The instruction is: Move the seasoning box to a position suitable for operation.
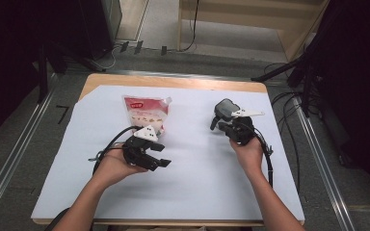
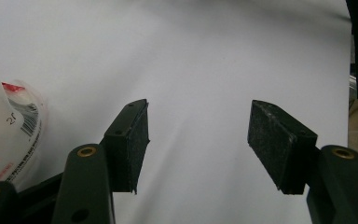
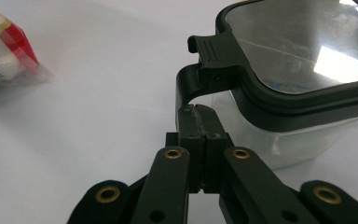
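Note:
A red-and-white food pouch (image 1: 144, 113) lies at the back left of the white sheet; its edge shows in the left gripper view (image 2: 9, 126) and its corner in the right gripper view (image 3: 4, 46). My left gripper (image 1: 163, 156) (image 2: 198, 140) hovers open just in front of the pouch with nothing between its pads. A clear container with a black lid (image 1: 225, 109) (image 3: 298, 51) stands at the back right. My right gripper (image 1: 220, 124) (image 3: 199, 121) is shut, its tips against the lower end of the lid's black latch (image 3: 212, 60). I cannot tell whether it pinches the latch.
A white sheet (image 1: 197, 178) covers the wooden table, with bare room across the middle and front. Black stands and cables crowd the floor to the right of the table, and a metal rail runs along each side.

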Tool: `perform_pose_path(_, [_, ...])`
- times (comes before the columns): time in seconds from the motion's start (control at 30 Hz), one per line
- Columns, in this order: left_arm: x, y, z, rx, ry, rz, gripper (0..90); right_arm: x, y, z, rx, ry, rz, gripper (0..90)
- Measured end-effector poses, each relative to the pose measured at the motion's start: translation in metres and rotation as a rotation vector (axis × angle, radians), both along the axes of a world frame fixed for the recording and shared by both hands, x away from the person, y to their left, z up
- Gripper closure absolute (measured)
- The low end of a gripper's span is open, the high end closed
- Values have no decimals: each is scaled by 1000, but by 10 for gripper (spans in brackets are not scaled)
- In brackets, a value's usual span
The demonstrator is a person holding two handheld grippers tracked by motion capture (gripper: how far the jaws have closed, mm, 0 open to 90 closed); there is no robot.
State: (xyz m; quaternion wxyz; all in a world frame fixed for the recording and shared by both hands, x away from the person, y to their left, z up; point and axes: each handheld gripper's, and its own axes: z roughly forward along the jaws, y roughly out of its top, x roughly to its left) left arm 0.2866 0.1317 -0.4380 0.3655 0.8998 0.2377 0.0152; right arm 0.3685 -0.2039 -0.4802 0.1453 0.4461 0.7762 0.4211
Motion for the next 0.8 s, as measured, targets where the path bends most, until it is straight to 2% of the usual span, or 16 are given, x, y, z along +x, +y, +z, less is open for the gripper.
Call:
perform_pose_path(0.53, [-5, 7, -1, -1, 2, 25, 394, 8, 12, -2, -2, 0, 6, 900])
perform_pose_path(0.8, [-7, 15, -1, -8, 7, 51, 394, 15, 27, -4, -8, -8, 32, 900])
